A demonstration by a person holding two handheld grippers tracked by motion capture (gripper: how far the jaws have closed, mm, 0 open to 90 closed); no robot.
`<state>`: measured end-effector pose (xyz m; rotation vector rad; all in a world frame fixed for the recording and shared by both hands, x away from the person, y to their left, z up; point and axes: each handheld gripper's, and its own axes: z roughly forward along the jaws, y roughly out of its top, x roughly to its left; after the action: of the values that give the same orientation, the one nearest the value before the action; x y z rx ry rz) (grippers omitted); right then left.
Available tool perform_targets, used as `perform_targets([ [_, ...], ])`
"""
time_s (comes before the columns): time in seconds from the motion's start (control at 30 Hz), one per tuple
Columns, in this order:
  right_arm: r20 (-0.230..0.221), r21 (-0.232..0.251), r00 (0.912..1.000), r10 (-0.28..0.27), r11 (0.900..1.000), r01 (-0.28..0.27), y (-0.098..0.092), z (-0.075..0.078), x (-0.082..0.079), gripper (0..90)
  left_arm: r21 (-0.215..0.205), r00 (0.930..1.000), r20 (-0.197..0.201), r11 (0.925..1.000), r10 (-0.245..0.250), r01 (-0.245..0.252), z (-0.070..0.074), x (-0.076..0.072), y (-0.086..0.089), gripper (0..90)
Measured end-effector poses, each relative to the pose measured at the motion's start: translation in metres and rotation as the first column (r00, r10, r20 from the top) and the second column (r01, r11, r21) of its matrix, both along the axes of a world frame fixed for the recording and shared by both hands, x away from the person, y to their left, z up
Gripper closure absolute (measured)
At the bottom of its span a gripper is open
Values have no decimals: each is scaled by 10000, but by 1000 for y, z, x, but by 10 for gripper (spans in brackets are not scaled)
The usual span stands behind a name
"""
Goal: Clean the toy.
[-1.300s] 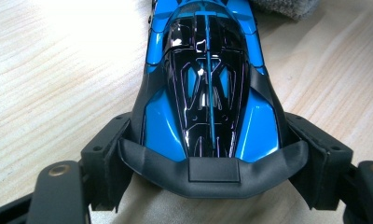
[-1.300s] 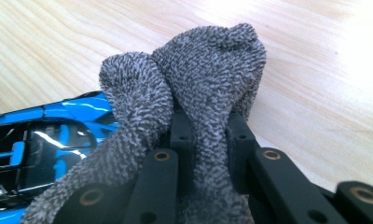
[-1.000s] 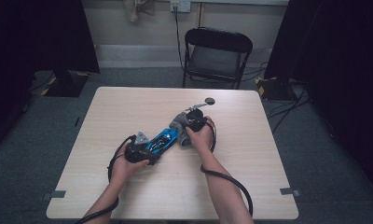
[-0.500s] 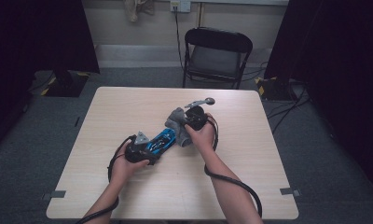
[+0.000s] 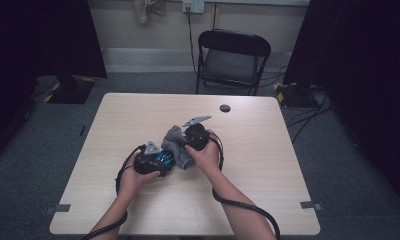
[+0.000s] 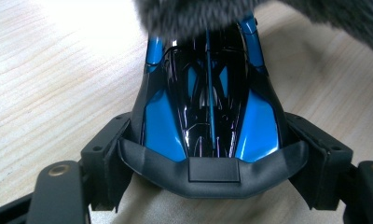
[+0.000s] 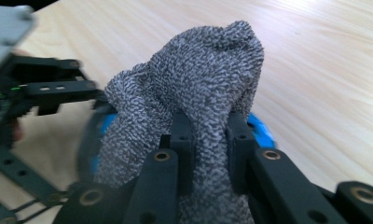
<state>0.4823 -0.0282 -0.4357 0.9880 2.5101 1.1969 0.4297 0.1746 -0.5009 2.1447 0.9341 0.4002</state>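
1. Holding the blue toy car [image 6: 208,107] steady on the bench [image 5: 268,165], left tongs [image 6: 208,154] clamp its sides
2. Right tongs [image 7: 208,140] pinch the grey cloth [image 7: 198,88] draped over the car; wiping wants light, even strokes

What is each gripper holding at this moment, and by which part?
The left gripper clamps a blue and black toy car across one end, a finger on each side. The right gripper pinches a bunched fold of a grey cloth draped over the car.

Toy car [image 6: 208,116] glossy blue-black plastic; cloth [image 7: 194,93] rough grey terry; table [image 5: 268,165] matt wood.
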Motion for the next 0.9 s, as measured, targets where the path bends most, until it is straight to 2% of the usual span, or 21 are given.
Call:
perform_targets([
  [0.5, -120, -257, 9941, 1080, 9938, -1083, 30, -5, -18, 776, 10, 10000, 6, 10000, 9, -9, 0, 0, 0, 241],
  [0.9, -404, -157, 9884, 1461, 9890, -1468, 40, -17, -22, 775, -3, 10000, 7, 10000, 15, -15, 0, 0, 0, 241],
])
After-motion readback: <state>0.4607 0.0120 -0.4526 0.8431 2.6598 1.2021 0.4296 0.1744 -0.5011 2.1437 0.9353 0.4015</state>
